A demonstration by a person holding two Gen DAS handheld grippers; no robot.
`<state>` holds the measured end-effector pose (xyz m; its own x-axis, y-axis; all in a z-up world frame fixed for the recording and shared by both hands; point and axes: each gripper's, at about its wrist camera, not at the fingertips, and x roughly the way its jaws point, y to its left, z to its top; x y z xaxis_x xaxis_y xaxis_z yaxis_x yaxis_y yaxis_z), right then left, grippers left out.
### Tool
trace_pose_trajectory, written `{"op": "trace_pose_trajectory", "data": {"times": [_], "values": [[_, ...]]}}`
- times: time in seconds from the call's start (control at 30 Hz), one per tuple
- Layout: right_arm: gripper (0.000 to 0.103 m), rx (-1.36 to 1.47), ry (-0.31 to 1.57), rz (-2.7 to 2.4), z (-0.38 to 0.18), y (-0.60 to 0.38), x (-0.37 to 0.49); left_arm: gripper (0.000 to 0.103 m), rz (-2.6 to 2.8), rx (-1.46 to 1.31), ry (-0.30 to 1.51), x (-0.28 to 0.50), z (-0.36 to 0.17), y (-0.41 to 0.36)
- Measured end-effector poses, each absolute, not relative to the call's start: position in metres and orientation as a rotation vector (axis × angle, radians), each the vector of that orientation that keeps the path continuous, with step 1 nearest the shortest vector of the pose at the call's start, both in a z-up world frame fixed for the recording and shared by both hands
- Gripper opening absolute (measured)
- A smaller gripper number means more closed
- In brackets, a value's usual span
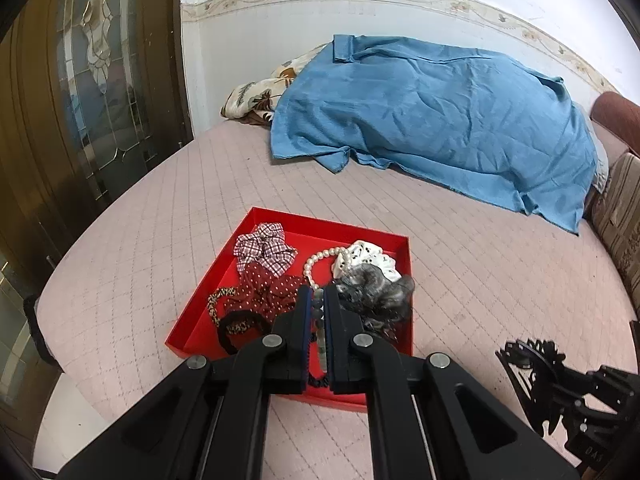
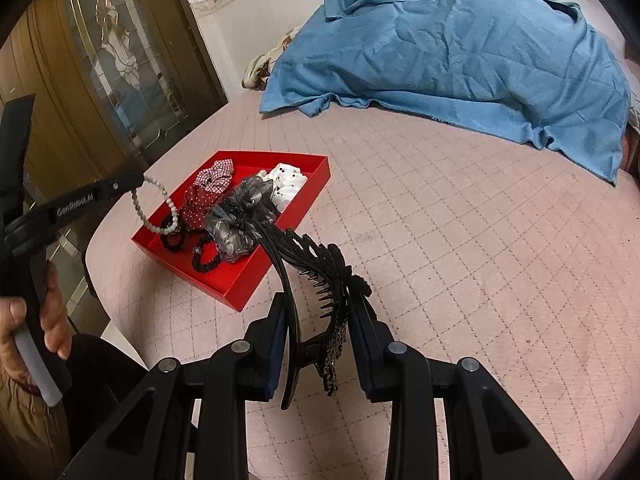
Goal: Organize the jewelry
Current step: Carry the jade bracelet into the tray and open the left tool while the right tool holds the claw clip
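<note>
Left gripper (image 1: pixel 318 300): pinched on grey bead bracelet (image 2: pixel 154 210), loop dangling above red tray (image 1: pixel 404 292), near its 7 o'clock corner. Beads light, slick, stretchy cord likely; best held across strand, not on single bead.

Right gripper (image 2: pixel 320 320): clamped on black hair claw (image 2: pixel 320 280), held clear of bed, at 4 o'clock from tray. Rigid plastic, teeth probably brittle; grip at hinge end, gentle squeeze.

Inside tray: plaid scrunchie (image 1: pixel 264 250) at 11 o'clock, pearl bracelet (image 1: pixel 320 260) centre, grey scrunchie (image 1: pixel 376 292) at 3 o'clock. Soft, forgiving.

Pink quilted bed (image 1: pixel 500 280) beneath.
</note>
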<state>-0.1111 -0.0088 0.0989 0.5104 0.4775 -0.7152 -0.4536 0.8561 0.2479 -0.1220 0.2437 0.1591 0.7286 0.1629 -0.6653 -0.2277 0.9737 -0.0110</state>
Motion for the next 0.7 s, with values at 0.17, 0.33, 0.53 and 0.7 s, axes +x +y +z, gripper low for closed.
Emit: {"op": "trace_pose_trajectory", "data": {"times": [0.17, 0.33, 0.53, 0.7], "values": [[0.032, 0.034, 0.878, 0.57, 0.098, -0.005, -0.105, 0.006, 0.216, -0.143, 0.724, -0.108, 0.161, 0.268], [0.032, 0.033, 0.88, 0.587, 0.099, 0.004, -0.1, 0.006, 0.226, -0.165, 0.731, -0.094, 0.162, 0.288], [0.032, 0.022, 0.879, 0.614, 0.1, 0.02, -0.091, 0.006, 0.219, -0.197, 0.745, -0.078, 0.158, 0.308], [0.032, 0.021, 0.883, 0.637, 0.099, 0.031, -0.084, 0.006, 0.169, -0.273, 0.76, -0.065, 0.154, 0.323]]}}
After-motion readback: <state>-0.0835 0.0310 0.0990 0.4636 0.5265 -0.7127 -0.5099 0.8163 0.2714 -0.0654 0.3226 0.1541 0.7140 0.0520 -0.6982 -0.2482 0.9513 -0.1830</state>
